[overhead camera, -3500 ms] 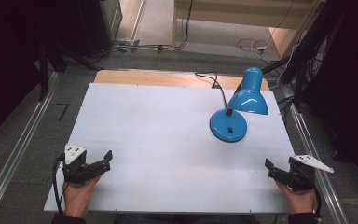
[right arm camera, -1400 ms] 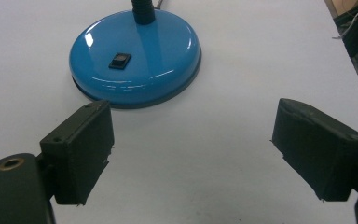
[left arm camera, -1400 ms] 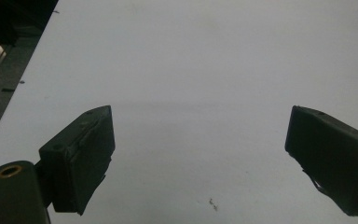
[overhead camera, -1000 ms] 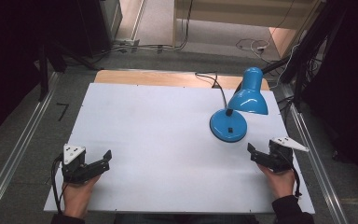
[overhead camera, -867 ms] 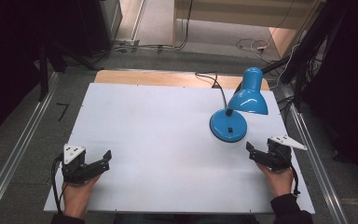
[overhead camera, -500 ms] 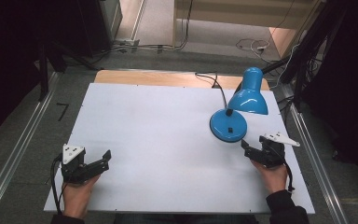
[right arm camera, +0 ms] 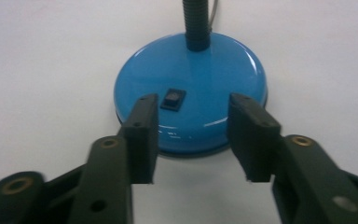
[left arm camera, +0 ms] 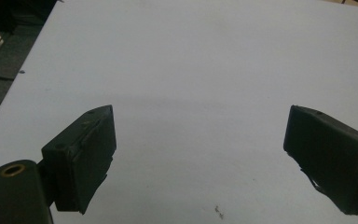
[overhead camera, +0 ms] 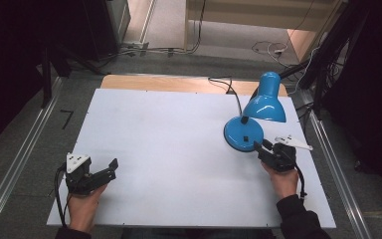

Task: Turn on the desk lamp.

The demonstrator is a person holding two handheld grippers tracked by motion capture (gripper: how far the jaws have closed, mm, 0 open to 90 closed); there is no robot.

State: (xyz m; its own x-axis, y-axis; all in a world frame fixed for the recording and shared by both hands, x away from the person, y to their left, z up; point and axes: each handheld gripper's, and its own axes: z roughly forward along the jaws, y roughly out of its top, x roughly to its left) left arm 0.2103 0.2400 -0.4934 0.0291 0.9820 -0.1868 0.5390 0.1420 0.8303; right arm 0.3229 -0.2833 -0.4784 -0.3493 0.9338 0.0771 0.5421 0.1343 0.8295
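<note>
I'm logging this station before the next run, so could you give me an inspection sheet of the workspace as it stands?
Surface: white tabletop, bare apart from the lamp.
Job's things: blue desk lamp at the right, upright; black switch on its round base; shade leaning right.
Clutter: nothing seen.
Grippers: left tool open over bare table near the front left; right tool open at the base's near edge, touching nothing.
Cables: lamp cord runs off the far edge.
Surroundings: metal rails flank the table; wires on the floor beyond.
</note>
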